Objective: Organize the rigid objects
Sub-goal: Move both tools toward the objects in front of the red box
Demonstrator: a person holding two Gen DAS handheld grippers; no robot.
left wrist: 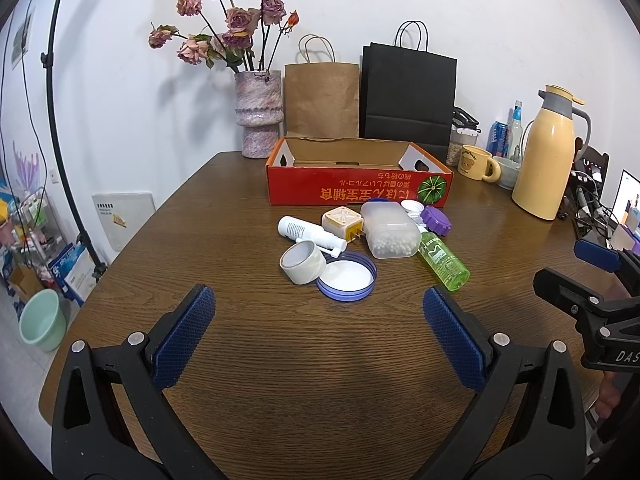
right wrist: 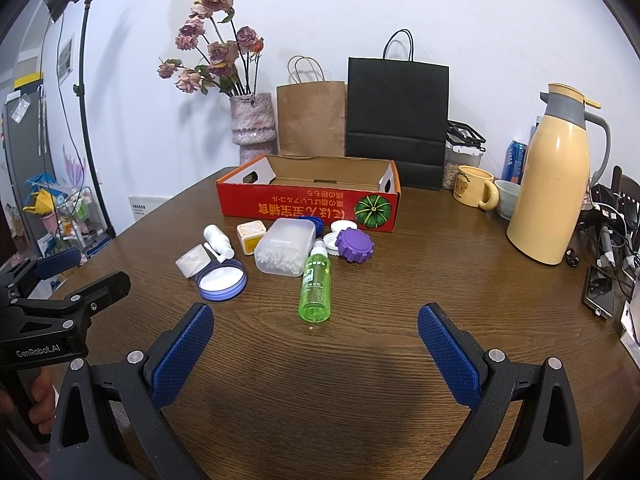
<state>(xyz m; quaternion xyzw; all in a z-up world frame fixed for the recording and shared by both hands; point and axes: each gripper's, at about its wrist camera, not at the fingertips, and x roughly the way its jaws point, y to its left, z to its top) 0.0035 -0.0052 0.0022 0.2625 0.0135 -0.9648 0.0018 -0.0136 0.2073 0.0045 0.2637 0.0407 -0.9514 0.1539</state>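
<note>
Left gripper (left wrist: 318,312): jaws wide apart, holding nothing, hovering over bare wooden table (left wrist: 280,360) short of the pile.
Right gripper (right wrist: 316,330): jaws likewise spread, nothing between them, just short of the green spray bottle (right wrist: 316,282).
Pile: tape roll (left wrist: 303,262), blue-rimmed lid (left wrist: 347,275), white spray bottle (left wrist: 306,232), cream plug cube (left wrist: 342,222) and clear bead box (left wrist: 390,234) clustered touching, just in front of the red cardboard box (left wrist: 352,190).
Red cardboard box: open-topped; nothing visible in the part of the interior that shows.
Right wrist view only: purple cap (right wrist: 354,245) seen whole beside white lids (right wrist: 336,238); phone (right wrist: 599,292) at the table's right edge.
Left wrist view only: green bin (left wrist: 42,320) on the floor; tape roll's hollow core faces the camera.
Background: vase of dried roses (right wrist: 253,128), yellow thermos (right wrist: 552,184), bear mug (right wrist: 474,186).
</note>
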